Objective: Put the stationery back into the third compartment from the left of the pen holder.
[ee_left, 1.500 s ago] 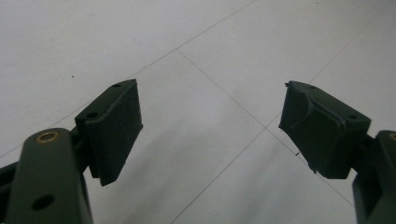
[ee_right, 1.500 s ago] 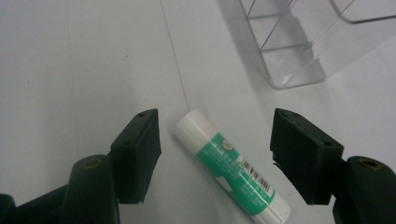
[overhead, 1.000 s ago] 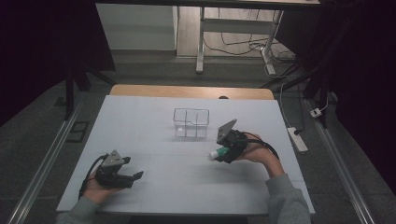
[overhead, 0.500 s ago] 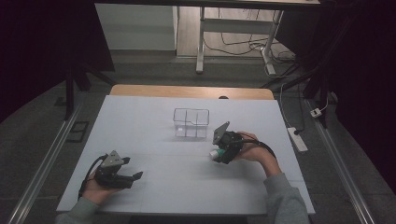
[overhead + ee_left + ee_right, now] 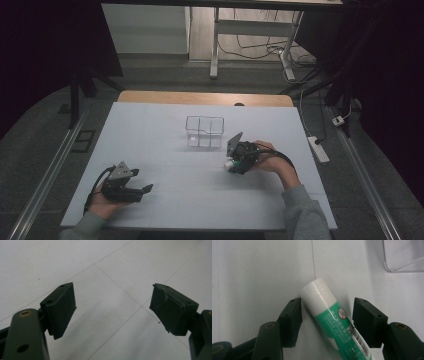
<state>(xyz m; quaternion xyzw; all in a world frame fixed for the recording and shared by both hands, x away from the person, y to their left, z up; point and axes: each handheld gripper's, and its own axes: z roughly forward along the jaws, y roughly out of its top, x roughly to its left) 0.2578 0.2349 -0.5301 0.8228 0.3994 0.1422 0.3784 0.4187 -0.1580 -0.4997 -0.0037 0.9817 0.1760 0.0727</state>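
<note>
Right of centre in the high view, my right hand-held gripper (image 5: 233,163) sat low over the white worktop (image 5: 170,135), just below and to the right of the clear divided box (image 5: 204,132) that stood at the middle of the frame. Its jaws had just been closing, with the glue stick (image 5: 332,321) lying between them. Seen in the right gripper view, that green-and-white stick lay on the worktop, running from the lower right of the frame up toward the centre, white cap uppermost. The left pad (image 5: 291,320) was against or almost against the cap, I could not tell which, while the right pad stood just clear of the green barrel, so the stick was not yet clamped. A corner of the clear box showed at the upper right of that same view. At the lower left of the high view, my left hand-held gripper (image 5: 145,189) rested on the worktop, well apart from the stick. The left gripper view showed its jaws spread wide with bare worktop between them.
</note>
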